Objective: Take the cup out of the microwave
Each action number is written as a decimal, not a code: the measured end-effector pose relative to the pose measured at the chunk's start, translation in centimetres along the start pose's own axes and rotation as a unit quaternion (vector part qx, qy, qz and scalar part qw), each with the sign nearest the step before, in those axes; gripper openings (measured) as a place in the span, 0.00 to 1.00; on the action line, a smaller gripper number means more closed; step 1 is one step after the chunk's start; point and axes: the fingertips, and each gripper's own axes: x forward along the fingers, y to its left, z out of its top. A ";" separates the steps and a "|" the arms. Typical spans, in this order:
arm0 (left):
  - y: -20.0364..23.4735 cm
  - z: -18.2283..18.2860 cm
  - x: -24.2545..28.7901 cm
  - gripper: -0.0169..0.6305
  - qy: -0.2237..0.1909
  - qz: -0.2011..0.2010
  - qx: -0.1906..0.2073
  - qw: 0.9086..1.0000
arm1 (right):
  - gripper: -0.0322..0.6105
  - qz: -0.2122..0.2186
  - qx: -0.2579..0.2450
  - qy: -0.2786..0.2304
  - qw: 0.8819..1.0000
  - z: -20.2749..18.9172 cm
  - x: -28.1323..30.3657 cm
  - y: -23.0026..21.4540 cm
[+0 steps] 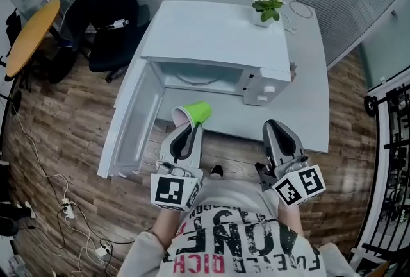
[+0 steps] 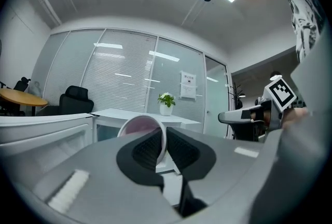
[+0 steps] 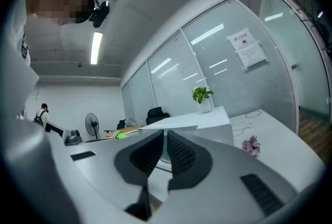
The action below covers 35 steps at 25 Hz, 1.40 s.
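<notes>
Green cup (image 1: 194, 114) is out of the microwave (image 1: 218, 38). My left gripper (image 1: 185, 130) has its jaws closed on the cup's wall at the rim, one pad inside and one outside. It holds the cup tipped on its side just off the front edge of the table (image 1: 314, 77), before the empty cavity. The removal itself I judge done; what is left is setting the cup down upright. My right gripper (image 1: 277, 129) hangs near the same front edge, jaws together on nothing. The door (image 1: 131, 122) stands wide open past the table's left edge, close beside the cup, the one obstruction. A potted plant (image 1: 264, 5) sits at the far edge, well apart.
</notes>
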 end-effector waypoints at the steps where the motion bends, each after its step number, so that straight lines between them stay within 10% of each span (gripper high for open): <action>1: 0.0 0.0 0.1 0.09 -0.001 -0.002 0.001 1.000 | 0.09 -0.001 -0.008 0.003 1.000 0.0 0.2 0.1; 35: 6.4 1.4 4.4 0.09 0.016 -0.054 0.009 0.998 | 0.09 -0.011 -0.050 0.024 0.998 0.0 10.6 3.0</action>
